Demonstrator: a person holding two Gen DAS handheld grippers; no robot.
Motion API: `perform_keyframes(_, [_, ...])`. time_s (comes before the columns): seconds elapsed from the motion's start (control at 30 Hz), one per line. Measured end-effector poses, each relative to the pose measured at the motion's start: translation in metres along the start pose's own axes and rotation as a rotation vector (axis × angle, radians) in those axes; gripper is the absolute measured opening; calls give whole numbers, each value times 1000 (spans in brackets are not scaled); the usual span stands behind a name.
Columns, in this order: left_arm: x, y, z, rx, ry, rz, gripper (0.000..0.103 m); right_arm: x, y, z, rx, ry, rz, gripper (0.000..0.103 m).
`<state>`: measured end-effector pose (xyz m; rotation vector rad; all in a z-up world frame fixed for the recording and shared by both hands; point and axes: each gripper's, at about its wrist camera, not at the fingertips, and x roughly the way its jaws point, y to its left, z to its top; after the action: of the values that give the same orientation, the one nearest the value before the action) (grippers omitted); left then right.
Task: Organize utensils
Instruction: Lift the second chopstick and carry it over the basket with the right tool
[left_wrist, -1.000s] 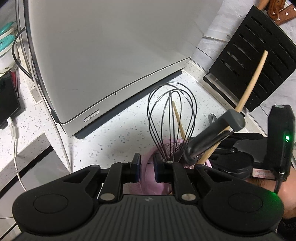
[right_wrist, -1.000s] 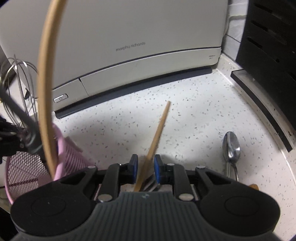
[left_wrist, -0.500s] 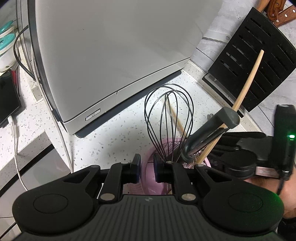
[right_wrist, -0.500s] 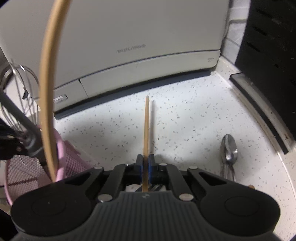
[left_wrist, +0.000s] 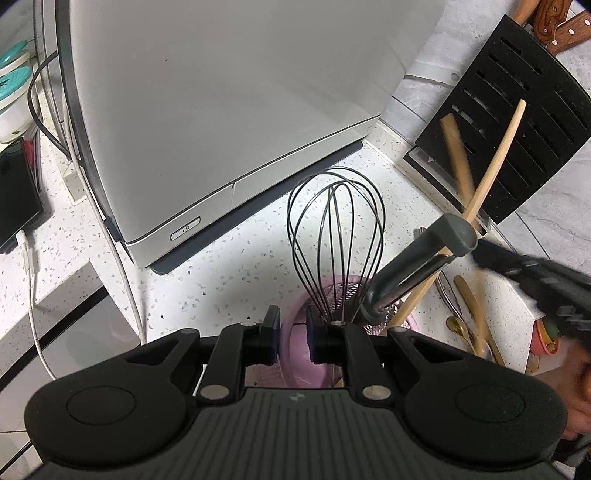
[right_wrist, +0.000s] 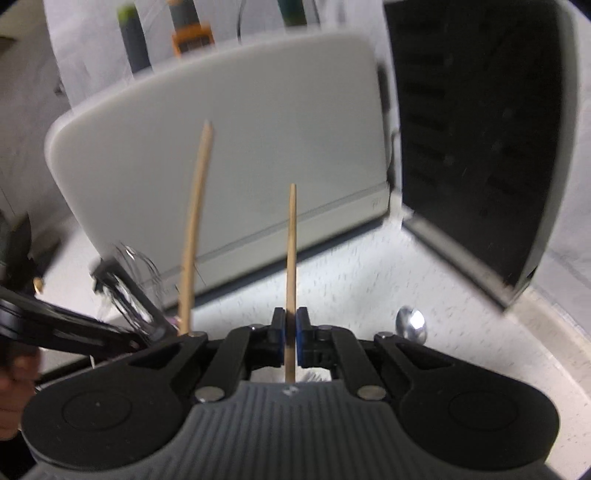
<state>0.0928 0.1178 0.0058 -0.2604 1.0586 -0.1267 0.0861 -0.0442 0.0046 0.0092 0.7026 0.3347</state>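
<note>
Right gripper (right_wrist: 290, 334) clamps a chopstick (right_wrist: 291, 258) lifted beside the holder (left_wrist: 325, 295), left gripper (left_wrist: 291, 334) pinching its rim; next, tip it in.

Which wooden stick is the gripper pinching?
The straight chopstick in the middle, clamped by the right gripper. The other wooden stick, to its left, curves and stands in the pink basket.

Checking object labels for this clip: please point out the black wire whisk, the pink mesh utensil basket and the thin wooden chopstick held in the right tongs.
Black wire whisk (left_wrist: 335, 236), left wrist view, middle of its wire loops.
Pink mesh utensil basket (left_wrist: 295, 341), left wrist view, near rim.
Thin wooden chopstick (right_wrist: 291, 251), right wrist view, mid-shaft above the pads.
</note>
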Motion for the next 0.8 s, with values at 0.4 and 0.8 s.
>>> perform_keyframes(0.4, [3,-9,-2,18,8,13,16,-79,26,9,-21,-382,172,2])
perform_keyframes(0.8, [5,-5,-2,15,15,-1,16,-36,65,-15,-94,-592,256,2])
